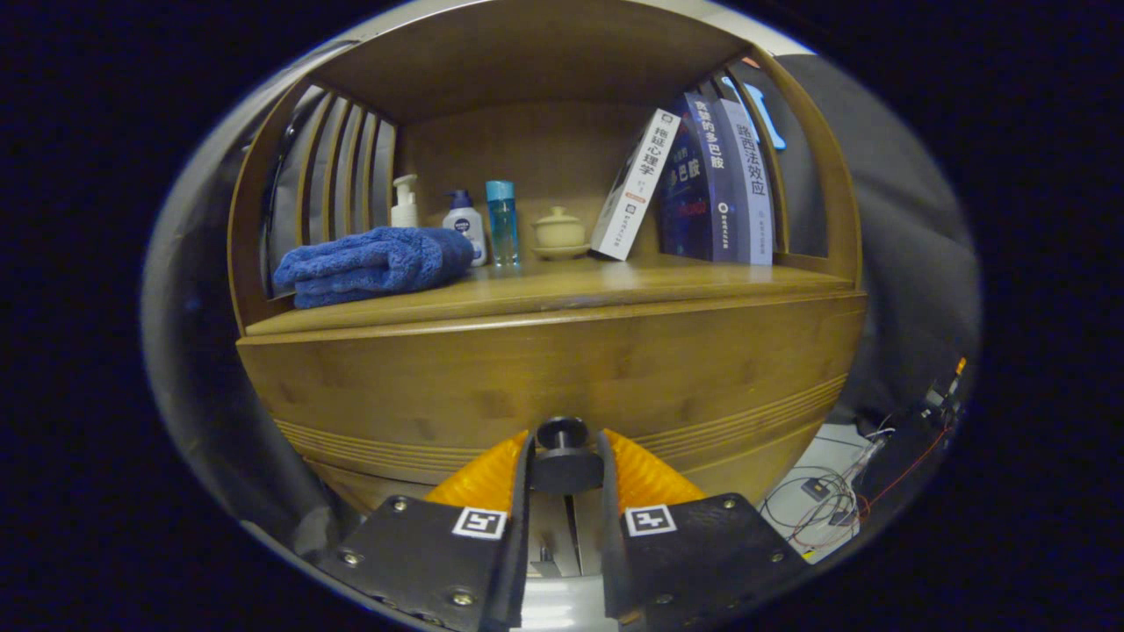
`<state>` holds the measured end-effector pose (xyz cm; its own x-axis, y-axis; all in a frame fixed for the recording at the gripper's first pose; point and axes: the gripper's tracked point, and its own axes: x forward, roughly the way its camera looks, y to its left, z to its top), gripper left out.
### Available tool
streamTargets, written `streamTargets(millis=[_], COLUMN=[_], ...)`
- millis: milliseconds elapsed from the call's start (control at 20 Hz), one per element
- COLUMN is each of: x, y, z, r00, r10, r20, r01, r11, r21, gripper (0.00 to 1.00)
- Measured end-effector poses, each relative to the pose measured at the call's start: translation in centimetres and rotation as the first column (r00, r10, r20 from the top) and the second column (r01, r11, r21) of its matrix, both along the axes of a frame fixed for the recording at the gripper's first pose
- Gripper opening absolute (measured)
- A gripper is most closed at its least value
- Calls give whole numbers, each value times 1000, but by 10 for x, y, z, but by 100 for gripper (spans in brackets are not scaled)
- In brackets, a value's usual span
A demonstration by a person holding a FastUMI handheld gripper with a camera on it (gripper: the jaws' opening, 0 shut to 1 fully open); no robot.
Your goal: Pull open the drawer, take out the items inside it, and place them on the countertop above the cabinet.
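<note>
A wooden cabinet fills the view, with its drawer front closed below the countertop. A dark round knob sticks out of the drawer front, low in the middle. My gripper is shut on that knob, with the orange fingers pressing on it from both sides. The inside of the drawer is hidden.
On the countertop lie a folded blue towel, a white pump bottle, a white bottle with a blue cap, a blue clear bottle, a cream lidded cup and several leaning books. Cables lie on the floor to the right.
</note>
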<state>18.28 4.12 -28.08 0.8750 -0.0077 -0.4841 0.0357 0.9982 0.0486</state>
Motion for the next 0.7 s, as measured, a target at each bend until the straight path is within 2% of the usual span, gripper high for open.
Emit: streamTargets(millis=[200, 700], x=[-11, -103], y=[-2, -16], z=[2, 23], r00=[1000, 995], r10=[-9, -95], r20=[-24, -5], r01=[8, 95], r11=[1000, 994], r21=[-20, -47], gripper=[35, 35])
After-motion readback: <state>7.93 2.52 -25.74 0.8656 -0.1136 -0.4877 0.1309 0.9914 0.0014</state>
